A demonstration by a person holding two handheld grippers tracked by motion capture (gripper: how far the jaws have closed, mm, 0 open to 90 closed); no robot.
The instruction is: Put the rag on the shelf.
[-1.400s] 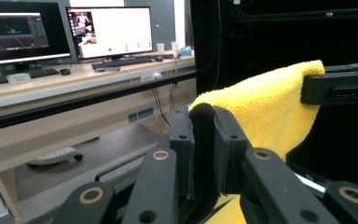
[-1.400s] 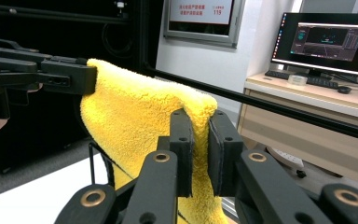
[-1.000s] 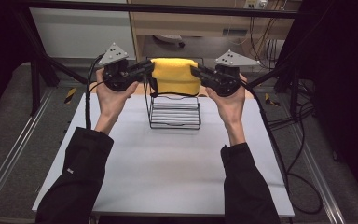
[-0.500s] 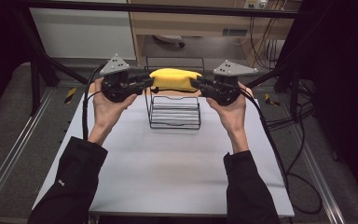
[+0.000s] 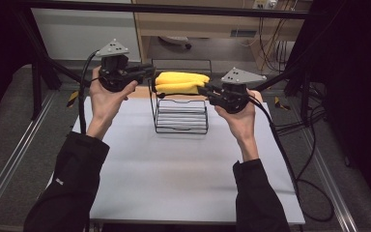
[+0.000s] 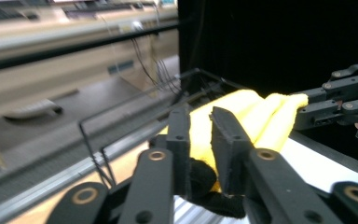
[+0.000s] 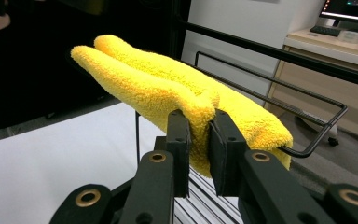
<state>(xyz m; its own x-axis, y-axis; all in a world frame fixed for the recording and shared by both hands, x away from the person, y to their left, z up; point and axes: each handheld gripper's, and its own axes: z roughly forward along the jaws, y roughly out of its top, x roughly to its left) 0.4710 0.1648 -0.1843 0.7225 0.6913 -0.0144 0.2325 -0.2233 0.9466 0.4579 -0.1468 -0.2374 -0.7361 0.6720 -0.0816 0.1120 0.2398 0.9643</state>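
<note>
Draped over the top of the black wire rack (image 5: pixel 181 113) in the high view, the yellow towel (image 5: pixel 181 82) is pinched at its right end by the right gripper (image 5: pixel 204 90), while the left gripper (image 5: pixel 150 72) sits at the rack's left side; the left gripper view shows jaws narrowly parted around the towel's (image 6: pixel 242 119) edge, and the right gripper view shows jaws clamping the towel's (image 7: pixel 168 88) fold above the rack's (image 7: pixel 307 135) rails.

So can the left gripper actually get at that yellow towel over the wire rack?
Yes, it seems so: the left gripper already has its jaws around one end of the yellow towel above the wire rack, with nothing between them. The right gripper pinches the other end.
</note>
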